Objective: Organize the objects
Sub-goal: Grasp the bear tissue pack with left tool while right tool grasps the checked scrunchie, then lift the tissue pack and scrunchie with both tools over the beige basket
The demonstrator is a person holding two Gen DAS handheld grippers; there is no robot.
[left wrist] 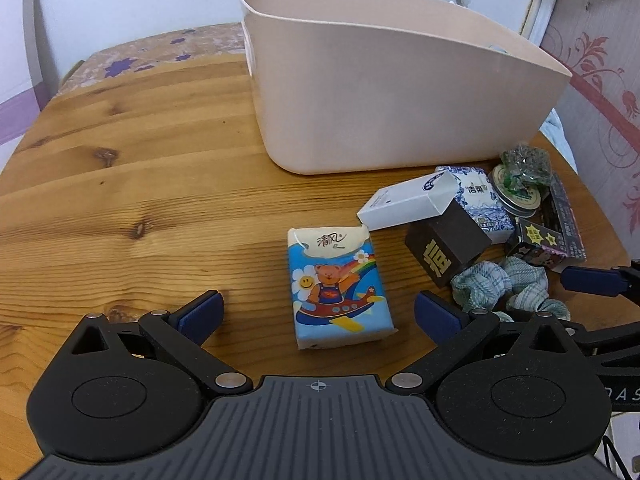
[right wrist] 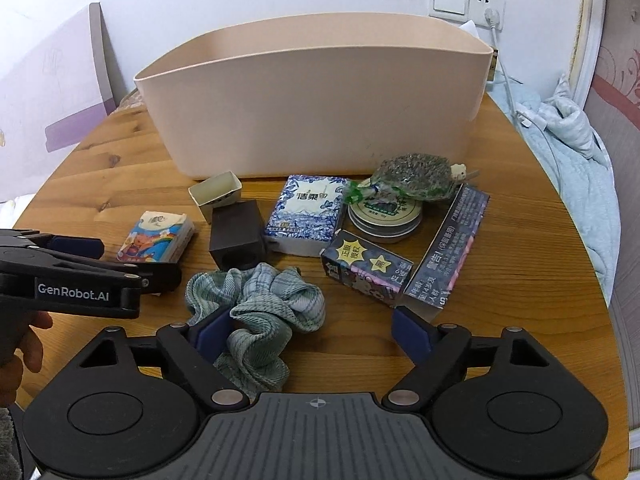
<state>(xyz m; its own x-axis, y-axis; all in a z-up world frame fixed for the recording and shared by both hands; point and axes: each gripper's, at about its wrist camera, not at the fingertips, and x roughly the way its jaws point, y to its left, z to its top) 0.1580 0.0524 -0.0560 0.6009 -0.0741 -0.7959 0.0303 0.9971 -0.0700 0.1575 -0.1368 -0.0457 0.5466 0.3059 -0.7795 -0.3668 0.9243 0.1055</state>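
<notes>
Left wrist view: the left tool point(left wrist: 319, 312) has its jaws spread wide with nothing pinched. The tissue pack point(left wrist: 336, 286) lies flat on the desk point(left wrist: 140, 184) between the two pads, touching neither. The bin point(left wrist: 384, 92) stands upright farther back, well apart from the pack. To the right sits a cluster: a white box point(left wrist: 408, 200) tipped on a dark cube point(left wrist: 448, 246), a blue pack point(left wrist: 486, 204), a tin point(left wrist: 516, 196) with a green sachet point(left wrist: 524, 160) on it, and a scrunchie point(left wrist: 512, 284) near the right pad. The other tool's blue tip shows at the right edge.

Right wrist view: the right tool point(right wrist: 310, 330) is also spread, pinching nothing. The scrunchie point(right wrist: 260, 312) lies bunched against its left pad point(right wrist: 212, 334); the right pad is clear of it and sits just beside a long dark box point(right wrist: 448, 248). A smaller printed box point(right wrist: 366, 268) lies ahead. The left tool point(right wrist: 76, 276) reaches in from the left, near the tissue pack point(right wrist: 158, 238), with part of a hand point(right wrist: 32, 344) below it. The bin point(right wrist: 320, 108) behind looks empty from here, though its floor is hidden.

Judgement: this is the approach-to-grasp step, each tool lined up on its own item. Next, each must lower until its pads straddle the item, close, lift, then carry over the bin's rim. The right tool should shift left to centre the soft scrunchie.
</notes>
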